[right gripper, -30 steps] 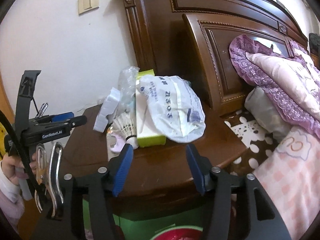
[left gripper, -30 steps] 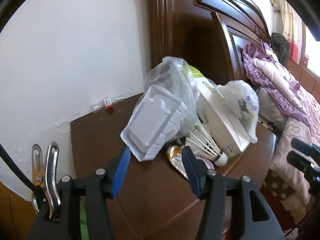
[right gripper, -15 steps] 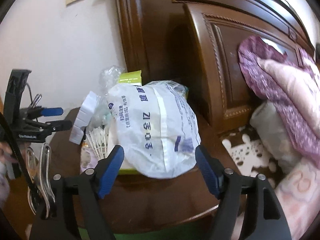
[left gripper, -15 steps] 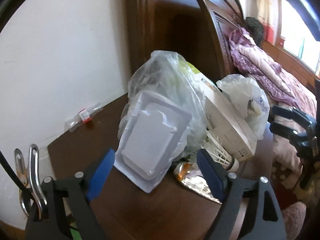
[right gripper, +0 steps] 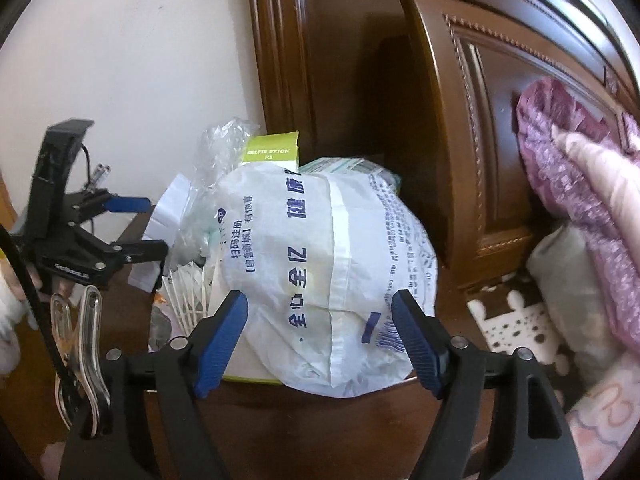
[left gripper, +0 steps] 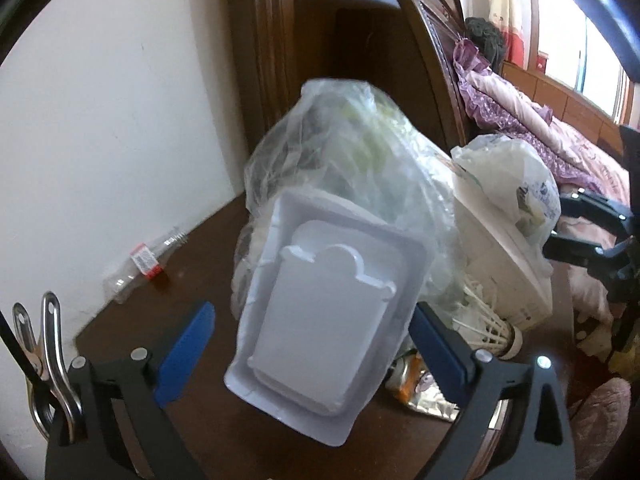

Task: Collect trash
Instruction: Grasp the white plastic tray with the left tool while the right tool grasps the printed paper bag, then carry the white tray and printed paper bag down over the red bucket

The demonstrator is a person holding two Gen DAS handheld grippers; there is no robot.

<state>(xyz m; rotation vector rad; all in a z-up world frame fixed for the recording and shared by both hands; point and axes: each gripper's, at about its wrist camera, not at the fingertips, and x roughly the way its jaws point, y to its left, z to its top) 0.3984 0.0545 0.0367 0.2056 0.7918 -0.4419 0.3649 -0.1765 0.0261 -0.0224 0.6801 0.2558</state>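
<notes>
On the nightstand (left gripper: pixel 192 280), toward its left edge, the white tray (left gripper: pixel 320 320) is framed by the left gripper (left gripper: pixel 312 344), fingers wide apart. It should be pinched across its rims (thin plastic, likely to buckle). At the front edge, the bag (right gripper: pixel 328 280) is bracketed by the right gripper (right gripper: pixel 320 336), equally spread; a fold should be gathered.

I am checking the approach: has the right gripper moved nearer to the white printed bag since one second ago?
Yes. The right gripper has advanced toward the white printed bag, which now sits between its open fingers; the headboard behind looms larger too.
</notes>
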